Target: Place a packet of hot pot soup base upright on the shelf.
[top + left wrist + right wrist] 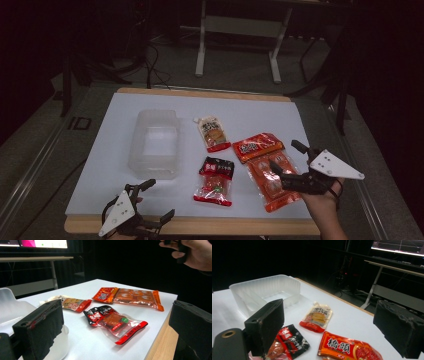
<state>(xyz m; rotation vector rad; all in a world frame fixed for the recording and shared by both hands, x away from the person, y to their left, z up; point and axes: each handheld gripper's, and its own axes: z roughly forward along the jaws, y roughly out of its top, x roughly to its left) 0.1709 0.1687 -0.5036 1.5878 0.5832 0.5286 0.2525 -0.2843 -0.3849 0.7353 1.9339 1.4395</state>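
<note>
A clear plastic tray (154, 144) (265, 291) (10, 310) lies empty on the white table (120, 115). To its right lie three snack packets: a beige pouch with a red base (213, 133) (317, 317) (72, 303), a long orange packet (265, 167) (130, 295) (348, 348), and a black-and-red packet (216, 181) (115, 322) (287, 343). My left gripper (157, 200) (115, 332) is open at the table's front edge, left of the black-and-red packet. My right gripper (287, 157) (329, 327) hovers open over the orange packet, with nothing between its jaws.
The table's wooden front edge (200, 225) runs along the bottom of the high view. Behind the table a white desk frame (237, 40) stands on the grey floor, with dark stands and cables to either side. A lit screen (398, 245) glows on that desk.
</note>
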